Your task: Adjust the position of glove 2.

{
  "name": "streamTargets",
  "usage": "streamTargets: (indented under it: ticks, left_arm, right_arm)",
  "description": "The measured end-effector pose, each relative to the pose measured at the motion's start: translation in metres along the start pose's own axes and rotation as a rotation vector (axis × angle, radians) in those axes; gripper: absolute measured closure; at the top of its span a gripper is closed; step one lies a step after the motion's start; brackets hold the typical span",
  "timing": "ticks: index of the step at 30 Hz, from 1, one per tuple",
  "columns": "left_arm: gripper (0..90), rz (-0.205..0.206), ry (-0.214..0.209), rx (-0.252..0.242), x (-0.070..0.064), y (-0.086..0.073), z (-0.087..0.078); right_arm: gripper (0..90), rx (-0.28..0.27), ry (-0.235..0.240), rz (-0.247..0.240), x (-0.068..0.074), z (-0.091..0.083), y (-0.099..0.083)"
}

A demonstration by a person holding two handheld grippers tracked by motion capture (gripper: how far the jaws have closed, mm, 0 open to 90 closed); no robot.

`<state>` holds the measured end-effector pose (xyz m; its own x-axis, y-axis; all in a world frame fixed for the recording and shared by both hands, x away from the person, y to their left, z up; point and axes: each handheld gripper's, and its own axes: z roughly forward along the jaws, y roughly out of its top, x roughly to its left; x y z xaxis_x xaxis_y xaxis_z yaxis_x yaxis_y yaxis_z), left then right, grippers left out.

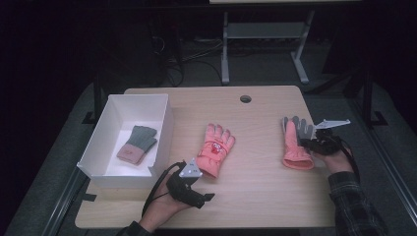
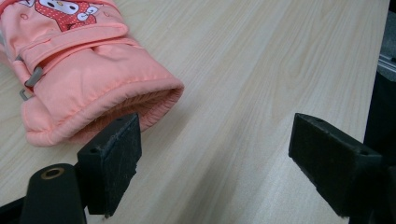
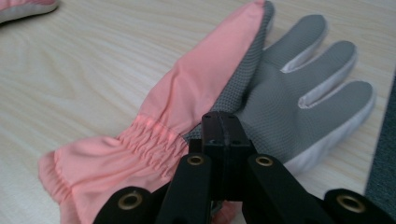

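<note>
On table (image 1: 255,182): right gripper (image 1: 314,142) clamped on palm-up glove (image 1: 296,142), left gripper (image 1: 194,189) wide open beside cartoon glove (image 1: 215,149) cuff; likely next, boxing into white box (image 1: 162,128).

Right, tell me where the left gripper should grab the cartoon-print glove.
Probably the cuff of the cartoon-print glove: its open end faces the left gripper, whose jaws stand wide apart just short of it. Come straight ahead, low along the table, pinching the cuff's edge.
</note>
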<state>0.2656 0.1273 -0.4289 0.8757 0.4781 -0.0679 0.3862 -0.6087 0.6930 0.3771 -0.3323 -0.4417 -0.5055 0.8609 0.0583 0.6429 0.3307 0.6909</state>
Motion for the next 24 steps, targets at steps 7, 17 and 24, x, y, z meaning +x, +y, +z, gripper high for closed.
streamTargets:
  ticks: [7,17,24]
  left_arm:
    - [16.7,0.003,-0.003,0.001,-0.001,0.001,-0.001]
    - [16.7,0.000,-0.006,-0.014,-0.001,0.001,-0.003]
    - [16.7,-0.007,-0.011,-0.019,-0.003,0.002,-0.002]
  right_arm:
    - [90.0,0.024,0.033,-0.069,0.020,0.000,0.001]
    - [90.0,0.046,0.080,-0.143,0.050,-0.006,-0.004]
    - [90.0,0.051,0.122,-0.166,0.069,-0.007,-0.006]
